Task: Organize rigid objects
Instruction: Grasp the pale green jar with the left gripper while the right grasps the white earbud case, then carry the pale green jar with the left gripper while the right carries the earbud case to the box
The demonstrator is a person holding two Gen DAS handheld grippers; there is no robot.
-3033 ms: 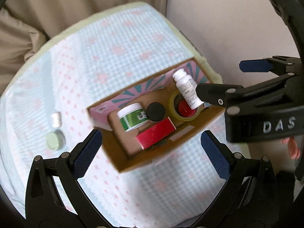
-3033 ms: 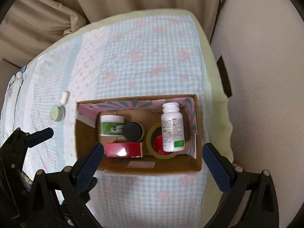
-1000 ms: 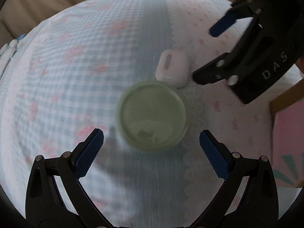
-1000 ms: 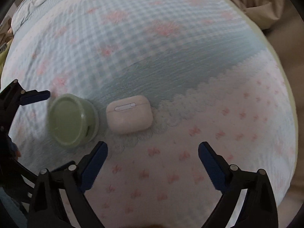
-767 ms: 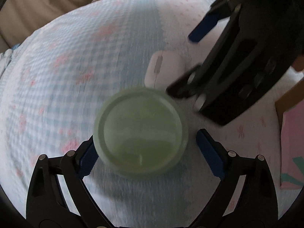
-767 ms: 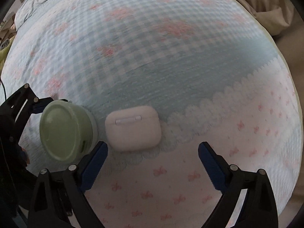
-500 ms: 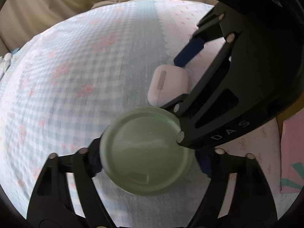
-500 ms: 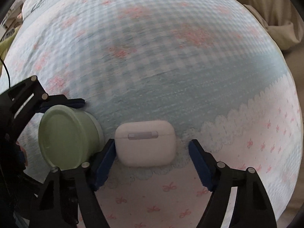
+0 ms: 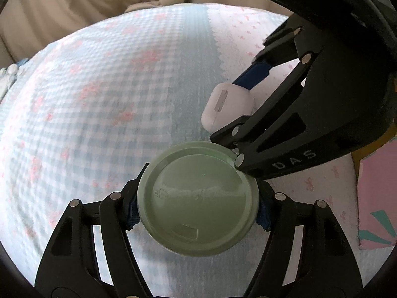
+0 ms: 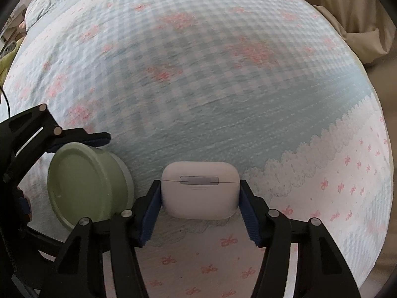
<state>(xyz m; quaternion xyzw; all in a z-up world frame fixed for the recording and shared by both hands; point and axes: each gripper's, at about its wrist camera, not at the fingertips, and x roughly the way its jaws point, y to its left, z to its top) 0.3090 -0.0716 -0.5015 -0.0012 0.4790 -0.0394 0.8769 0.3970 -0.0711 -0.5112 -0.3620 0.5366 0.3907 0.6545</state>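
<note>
Pinching a green jar point(image 9: 197, 200) and white earbud case point(image 10: 200, 190), both grippers sit on gingham bedding point(image 10: 198, 74).

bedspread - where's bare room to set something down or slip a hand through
Bare: the checked blue stretch of the bedspread beyond the white earbud case, and the pink-bow band right of the scalloped edge. Crowded: the left tongs clamp the green jar right beside the right tongs on the case, hardly a gap between.
</note>
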